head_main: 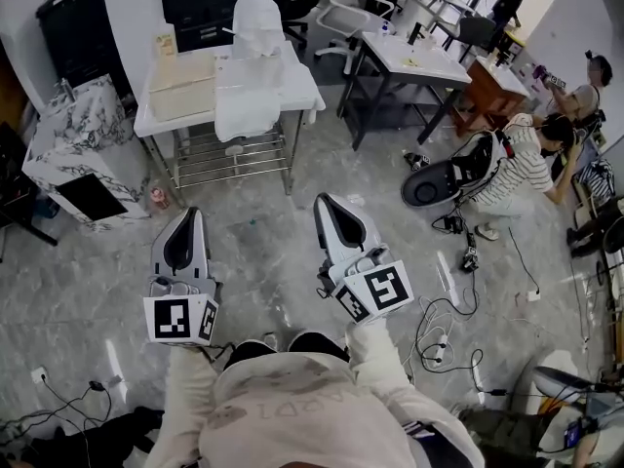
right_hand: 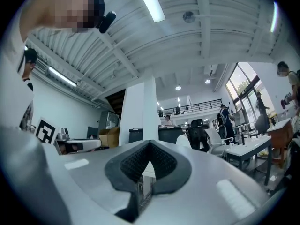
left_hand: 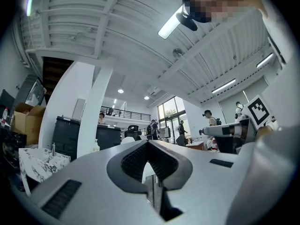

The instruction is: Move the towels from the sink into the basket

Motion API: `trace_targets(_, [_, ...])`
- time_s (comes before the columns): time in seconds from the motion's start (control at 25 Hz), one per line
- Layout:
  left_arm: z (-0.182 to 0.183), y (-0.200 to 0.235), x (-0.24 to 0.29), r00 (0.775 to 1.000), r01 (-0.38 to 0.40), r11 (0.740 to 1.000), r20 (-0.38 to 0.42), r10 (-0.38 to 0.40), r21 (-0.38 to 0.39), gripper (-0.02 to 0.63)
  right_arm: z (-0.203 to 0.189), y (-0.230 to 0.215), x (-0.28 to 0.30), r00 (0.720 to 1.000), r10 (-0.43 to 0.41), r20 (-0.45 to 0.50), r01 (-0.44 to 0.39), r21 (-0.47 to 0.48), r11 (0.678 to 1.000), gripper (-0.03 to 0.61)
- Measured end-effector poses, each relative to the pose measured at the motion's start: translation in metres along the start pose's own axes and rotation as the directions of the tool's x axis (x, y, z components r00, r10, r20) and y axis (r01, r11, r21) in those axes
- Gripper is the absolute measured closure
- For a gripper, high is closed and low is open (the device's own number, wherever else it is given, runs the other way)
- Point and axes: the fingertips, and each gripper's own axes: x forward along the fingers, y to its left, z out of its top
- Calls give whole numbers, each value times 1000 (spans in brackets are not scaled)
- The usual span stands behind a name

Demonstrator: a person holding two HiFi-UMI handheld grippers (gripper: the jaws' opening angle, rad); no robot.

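In the head view a white steel table (head_main: 302, 91) stands ahead of me across the marble floor. A beige rectangular basin (head_main: 183, 86) sits on its left half. White towels (head_main: 255, 22) are heaped on its right half, and one white cloth (head_main: 244, 110) hangs over the front edge. Both grippers are held low in front of my body, well short of the table and pointing toward it. My left gripper (head_main: 188, 214) is shut and holds nothing. My right gripper (head_main: 322, 201) is likewise shut and holds nothing. I cannot make out a basket.
A marble-patterned cabinet (head_main: 73, 130) stands left of the table, with a red can (head_main: 159, 198) on the floor beside it. To the right are a white desk (head_main: 419, 57), a crouching person (head_main: 522, 159) and cables (head_main: 444, 334) strewn over the floor.
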Motion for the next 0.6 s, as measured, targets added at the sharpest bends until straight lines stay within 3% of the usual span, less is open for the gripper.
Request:
trace_targets(0.12, [-9,10,13,1000,11,1000,4,-11,-1,607,-4,0,11,999,26,22,-26,30,999,569])
trace_targets(0.28, [-19,16,35,999,38,999,5,-38,-3,609,-16,-10,28,1000,-4,-7,4,-49,999,569])
trace_targets(0.6, [-34,30,114,1000,7,1000,0,-7,11,609,-31,-69,93,999,48,0,-48,-64,997,569])
